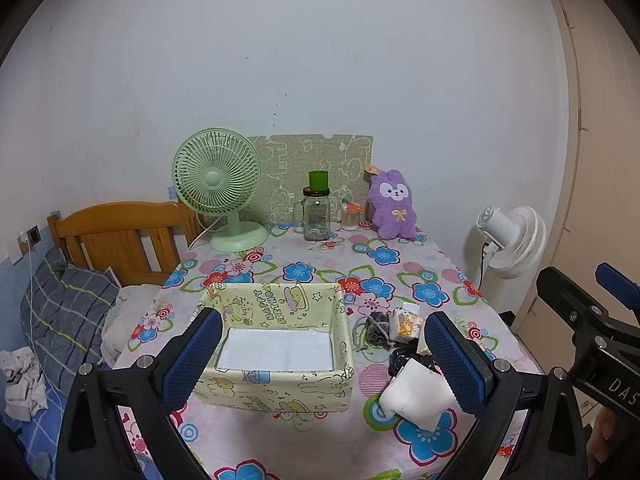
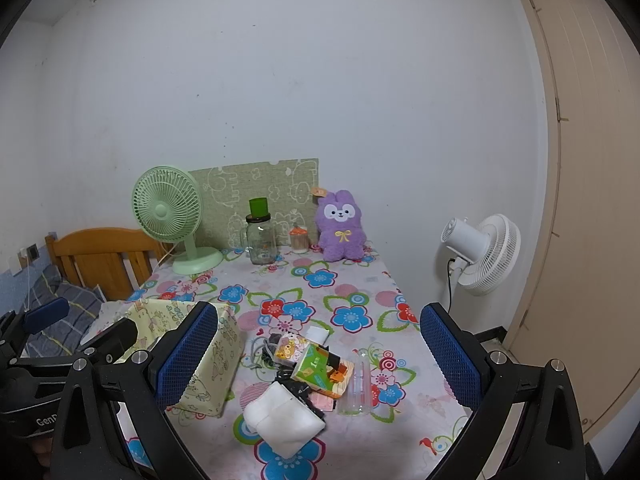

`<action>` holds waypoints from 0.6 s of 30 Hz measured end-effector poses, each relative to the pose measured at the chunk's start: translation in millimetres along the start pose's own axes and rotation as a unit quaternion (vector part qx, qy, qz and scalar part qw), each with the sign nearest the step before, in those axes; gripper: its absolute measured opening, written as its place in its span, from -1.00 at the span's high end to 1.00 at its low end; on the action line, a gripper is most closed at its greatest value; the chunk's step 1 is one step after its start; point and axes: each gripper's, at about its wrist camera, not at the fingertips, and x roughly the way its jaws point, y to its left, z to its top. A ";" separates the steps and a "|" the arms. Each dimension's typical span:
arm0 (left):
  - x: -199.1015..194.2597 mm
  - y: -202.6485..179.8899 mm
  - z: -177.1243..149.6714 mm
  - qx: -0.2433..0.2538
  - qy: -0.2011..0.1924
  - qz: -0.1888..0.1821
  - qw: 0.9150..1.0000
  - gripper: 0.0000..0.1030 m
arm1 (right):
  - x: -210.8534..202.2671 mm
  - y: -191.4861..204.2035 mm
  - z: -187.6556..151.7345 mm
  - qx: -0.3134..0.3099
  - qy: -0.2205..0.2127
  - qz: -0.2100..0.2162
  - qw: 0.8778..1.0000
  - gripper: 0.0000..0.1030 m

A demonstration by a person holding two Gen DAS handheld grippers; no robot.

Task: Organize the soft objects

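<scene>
Both grippers hover with jaws spread wide, nothing held: the left gripper (image 1: 326, 358) above the yellow box (image 1: 276, 390), whose inner wall reads "HAPPY BIRTHDAY"; the right gripper (image 2: 320, 356) above the pile. The white soft pad (image 2: 285, 420) lies just right of the box, nearest the table's front edge, touching the black tangle behind it. A green carton (image 2: 320, 368) sits atop the pile. The floral tablecloth (image 2: 320, 280) spreads open behind, up to the purple plush (image 2: 340, 228) at the wall.

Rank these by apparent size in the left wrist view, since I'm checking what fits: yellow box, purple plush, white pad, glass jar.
1. yellow box
2. white pad, inflated by nearness
3. purple plush
4. glass jar
</scene>
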 end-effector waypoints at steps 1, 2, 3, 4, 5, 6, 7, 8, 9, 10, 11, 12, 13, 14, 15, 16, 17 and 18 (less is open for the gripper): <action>0.1 0.2 0.3 0.000 -0.001 0.000 1.000 -0.97 | 0.2 0.1 0.2 0.000 0.000 0.001 1.000 -0.99; 0.5 0.1 0.6 0.000 -0.001 0.000 1.000 -0.97 | 0.1 0.0 0.1 0.000 0.000 0.000 1.000 -0.99; 0.7 -0.2 0.2 0.001 -0.001 0.000 1.000 -0.97 | 0.3 0.0 0.5 0.000 0.000 0.000 1.000 -0.99; 0.2 -0.6 -0.8 0.001 -0.002 0.001 1.000 -0.97 | 0.2 -0.1 0.4 0.000 0.000 0.001 1.000 -0.99; 0.4 -0.5 -0.7 0.001 -0.002 0.001 1.000 -0.97 | 0.2 -0.2 0.3 0.000 0.000 0.001 1.000 -0.99; 0.5 -0.4 -0.7 0.002 -0.001 0.001 1.000 -0.97 | 0.2 -0.1 0.4 0.000 0.000 0.001 1.000 -0.99; 0.0 -0.3 -1.0 0.001 -0.002 0.000 1.000 -0.97 | 0.2 0.0 0.4 0.000 0.000 0.001 1.000 -0.99; 0.3 -0.4 -1.0 0.003 -0.001 0.001 1.000 -0.97 | 0.2 0.2 0.3 0.000 0.000 0.001 1.000 -0.99; 0.0 -0.3 -0.9 0.003 -0.001 0.000 1.000 -0.97 | 0.7 -0.2 0.0 0.000 0.000 0.001 1.000 -0.99; 0.2 -0.4 -0.3 0.004 -0.001 0.000 1.000 -0.97 | 0.7 -0.2 0.0 0.000 0.000 0.002 1.000 -0.99; 0.3 -0.5 -0.5 0.005 -0.001 -0.001 1.000 -0.97 | 0.7 -0.1 0.2 0.000 0.000 0.001 1.000 -0.99; -0.3 -0.7 -1.0 0.006 -0.001 -0.001 1.000 -0.97 | 0.7 -0.2 0.3 0.000 0.000 0.001 1.000 -0.99; -0.3 -0.5 -1.0 0.007 -0.002 -0.002 1.000 -0.97 | 0.8 -0.4 0.4 0.001 0.000 0.002 1.000 -0.99; -0.4 -0.1 -1.1 0.007 -0.002 -0.002 1.000 -0.97 | 0.7 -0.2 0.3 0.001 0.000 0.001 1.000 -0.99; -0.5 0.4 -1.1 0.007 -0.002 -0.002 1.000 -0.97 | 0.7 0.0 0.1 0.001 0.000 0.001 1.000 -0.99; -0.2 0.6 -1.1 0.007 -0.002 -0.002 1.000 -0.97 | 0.8 -0.1 0.4 0.001 0.001 0.002 1.000 -0.99; -0.3 -0.2 -1.3 0.007 -0.002 -0.003 1.000 -0.97 | 0.8 0.0 0.3 0.001 0.001 0.001 1.000 -0.99; -0.4 -0.4 -1.5 0.008 -0.002 -0.004 1.000 -0.97 | 0.6 0.2 0.1 0.001 0.001 0.001 1.000 -0.99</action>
